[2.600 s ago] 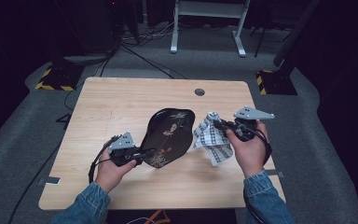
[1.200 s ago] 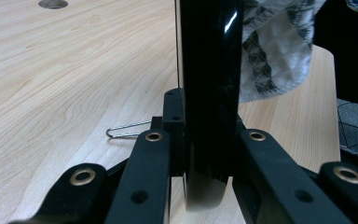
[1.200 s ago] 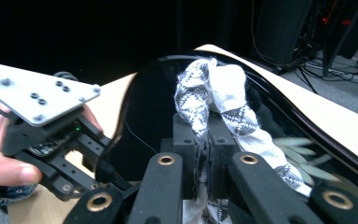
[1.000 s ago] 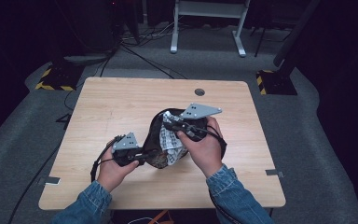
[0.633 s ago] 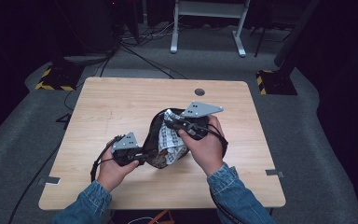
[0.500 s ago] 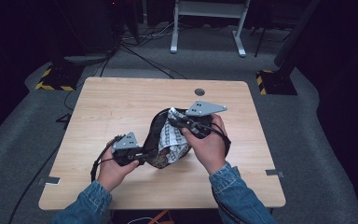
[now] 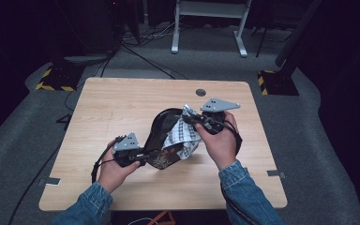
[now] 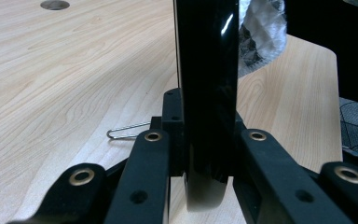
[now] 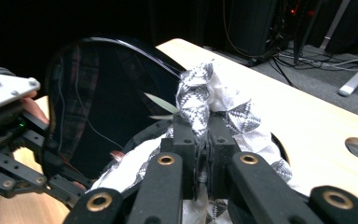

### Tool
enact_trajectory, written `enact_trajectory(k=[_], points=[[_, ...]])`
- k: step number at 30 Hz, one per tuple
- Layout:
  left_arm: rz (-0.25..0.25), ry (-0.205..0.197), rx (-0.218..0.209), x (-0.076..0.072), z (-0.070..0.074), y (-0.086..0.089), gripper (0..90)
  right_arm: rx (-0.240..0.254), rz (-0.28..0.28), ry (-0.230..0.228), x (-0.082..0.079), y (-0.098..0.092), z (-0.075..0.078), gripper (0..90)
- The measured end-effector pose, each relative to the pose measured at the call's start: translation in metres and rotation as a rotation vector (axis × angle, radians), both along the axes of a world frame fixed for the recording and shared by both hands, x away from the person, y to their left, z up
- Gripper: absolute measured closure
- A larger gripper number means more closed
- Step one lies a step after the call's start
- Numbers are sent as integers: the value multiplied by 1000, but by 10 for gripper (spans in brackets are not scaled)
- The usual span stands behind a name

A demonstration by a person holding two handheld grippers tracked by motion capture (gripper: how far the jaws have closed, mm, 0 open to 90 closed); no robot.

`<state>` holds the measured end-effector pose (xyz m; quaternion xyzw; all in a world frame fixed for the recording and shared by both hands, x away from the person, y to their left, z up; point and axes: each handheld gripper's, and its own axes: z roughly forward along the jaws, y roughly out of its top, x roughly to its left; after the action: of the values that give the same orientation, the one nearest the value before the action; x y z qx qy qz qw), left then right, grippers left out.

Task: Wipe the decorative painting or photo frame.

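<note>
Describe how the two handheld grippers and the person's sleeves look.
The left gripper and the right gripper are black, and each carries a grey three-cornered plate on top. A black cable trails from each. In the gripper views their jaws are black linkage bars with brass-coloured rivets. The person wears blue denim sleeves with buttoned-style cuffs on both forearms.

Near the middle of the table [image 7: 122,108] we find a plate [image 7: 161,136] standing tilted on its near edge. The left gripper [image 7: 138,156] sits at the plate's left near rim, jaws closed on it; the right gripper [image 7: 194,124] is to its right, pinching a cloth [image 7: 180,136] that lies against the plate's face. Behind them we note a hole [image 7: 200,92] in the tabletop, and a wire clip [image 8: 126,130] on the table just beside the left gripper.
</note>
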<state>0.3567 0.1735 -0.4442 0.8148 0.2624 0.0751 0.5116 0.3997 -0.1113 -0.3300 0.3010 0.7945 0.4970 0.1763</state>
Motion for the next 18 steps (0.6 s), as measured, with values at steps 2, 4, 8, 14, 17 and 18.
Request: enact_trajectory(k=[2,4,8,14,17,18], points=[[-1,-2,1,0,0,0,798,-4,-6,5,1,-2,-2,862],[-2,-5,3,0,0,0,797,-8,-16,7,2,-6,-4,862],[-2,-1,1,0,0,0,798,-18,-43,19,6,-14,-9,862],[-2,-2,4,0,0,0,797,-13,-78,45,11,-24,-16,861],[-3,2,3,0,0,0,798,-13,-82,45,11,-24,-16,861],[-2,2,5,1,0,0,798,-17,-81,41,10,-23,-15,861]])
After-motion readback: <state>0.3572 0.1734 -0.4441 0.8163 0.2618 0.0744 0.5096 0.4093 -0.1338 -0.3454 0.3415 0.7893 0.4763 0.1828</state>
